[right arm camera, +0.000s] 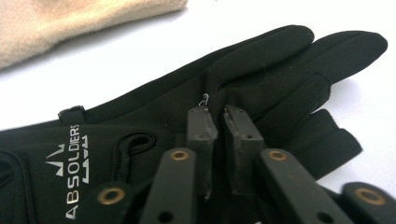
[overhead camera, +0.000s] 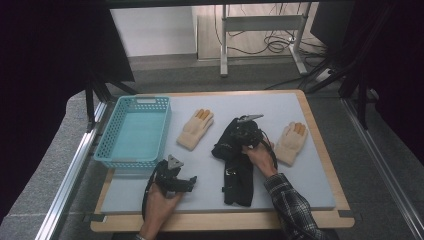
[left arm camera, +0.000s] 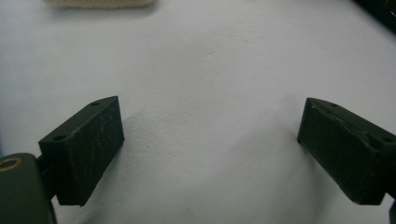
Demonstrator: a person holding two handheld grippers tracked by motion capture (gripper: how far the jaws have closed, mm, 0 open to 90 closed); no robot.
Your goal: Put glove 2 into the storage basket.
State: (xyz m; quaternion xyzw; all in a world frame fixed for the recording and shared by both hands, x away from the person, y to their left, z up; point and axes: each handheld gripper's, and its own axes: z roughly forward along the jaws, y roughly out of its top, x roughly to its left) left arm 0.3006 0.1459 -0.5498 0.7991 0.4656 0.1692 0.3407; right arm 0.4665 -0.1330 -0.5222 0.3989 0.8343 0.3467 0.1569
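Flanking black glove (overhead camera: 238,172) — beige gloves (overhead camera: 196,128), blue basket (overhead camera: 134,131)

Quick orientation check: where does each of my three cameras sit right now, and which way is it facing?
High view: above the person's side, looking forward and down on the grey mat; both forearms, left gripper and right gripper show.
Left gripper view: rides the left gripper, facing bare mat; jaws wide apart.
Right gripper view: rides the right gripper, facing the black glove; jaws nearly together on its fabric.
Shared: the black glove shows in the high view too.
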